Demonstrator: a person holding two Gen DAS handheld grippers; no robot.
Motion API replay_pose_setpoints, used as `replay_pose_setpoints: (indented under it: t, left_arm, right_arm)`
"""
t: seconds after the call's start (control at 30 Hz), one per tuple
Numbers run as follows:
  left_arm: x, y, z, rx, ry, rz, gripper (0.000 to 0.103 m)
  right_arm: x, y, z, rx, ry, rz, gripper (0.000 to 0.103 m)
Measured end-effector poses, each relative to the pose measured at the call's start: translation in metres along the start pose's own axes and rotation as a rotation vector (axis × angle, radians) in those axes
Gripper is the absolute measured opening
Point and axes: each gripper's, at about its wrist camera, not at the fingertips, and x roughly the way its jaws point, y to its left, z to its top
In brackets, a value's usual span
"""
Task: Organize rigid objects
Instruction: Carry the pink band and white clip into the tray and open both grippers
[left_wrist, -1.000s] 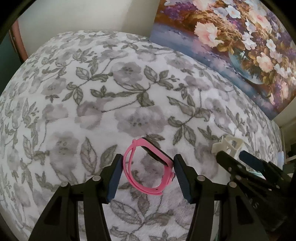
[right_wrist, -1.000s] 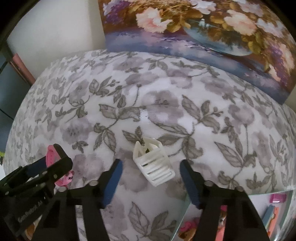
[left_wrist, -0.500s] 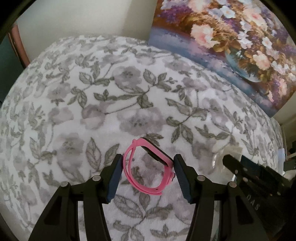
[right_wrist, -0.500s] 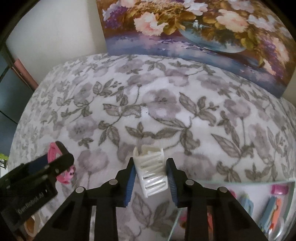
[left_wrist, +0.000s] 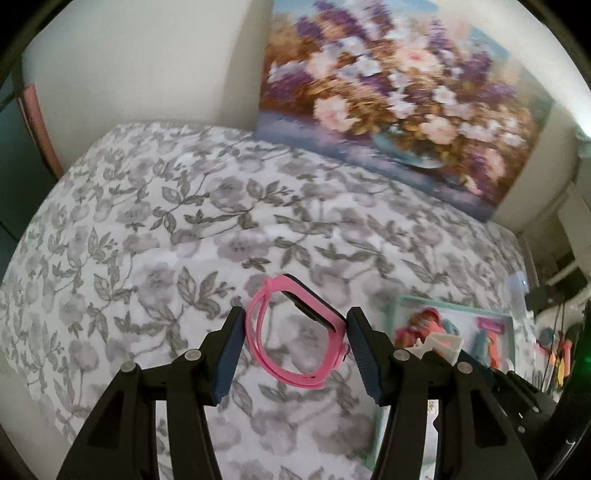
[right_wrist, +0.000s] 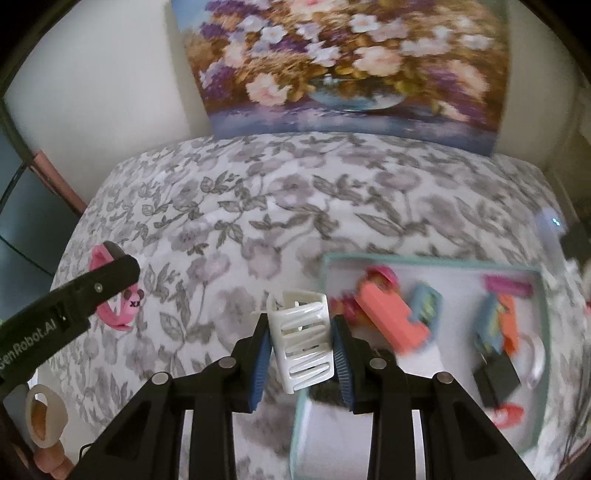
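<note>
- Right tool (right_wrist: 300, 345): pressed onto the white hair claw (right_wrist: 301, 341), pinched across its ribbed sides so it hangs upright, just over the near-left corner of the teal tray (right_wrist: 546, 317).
- Left tool (left_wrist: 295, 345): pinching the pink wristband (left_wrist: 295, 332) across its loop, held clear of the floral bedspread (left_wrist: 147, 221), left of the tray.
- Tray already carries several small plastic items; both pieces are judged bound for it.

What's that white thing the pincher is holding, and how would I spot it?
Find the flowery bedspread, then the teal-rimmed tray of colourful bits. At its near left edge, the right gripper pinches a white hair claw clip. It alone is plain white, with slotted sides.
</note>
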Motion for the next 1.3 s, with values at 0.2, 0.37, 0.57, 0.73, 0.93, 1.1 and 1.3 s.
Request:
replay_pose_setpoints:
  t: [0.2,0.37,0.57,0.73,0.93,1.1,1.3]
  left_arm:
    - [-0.017,-0.025,-0.035,0.049,-0.001,-0.019,0.058]
    - [-0.020,-0.042,-0.057,0.083,0.015,-0.043,0.058]
    - [-0.014,-0.069,-0.092,0.138,0.065,-0.086,0.058]
    - [-0.001,-0.094,-0.112,0.209,0.111,-0.091,0.058]
    - [0.011,-0.115,-0.123,0.275,0.144,-0.077,0.058]
    - [0.021,-0.125,-0.128,0.301,0.167,-0.066,0.058]
    - [0.032,-0.135,-0.133,0.319,0.188,-0.056,0.058]
  right_arm:
    - [-0.029,-0.028,-0.036,0.087,-0.014,-0.011,0.034]
    - [-0.039,-0.053,-0.065,0.150,-0.009,-0.046,0.034]
    - [-0.048,-0.077,-0.091,0.220,-0.008,-0.053,0.034]
    - [-0.045,-0.099,-0.105,0.266,0.019,-0.074,0.034]
    - [-0.041,-0.116,-0.110,0.289,0.033,-0.098,0.035]
    - [-0.039,-0.125,-0.111,0.299,0.042,-0.115,0.035]
    - [-0.036,-0.133,-0.113,0.303,0.052,-0.127,0.035]
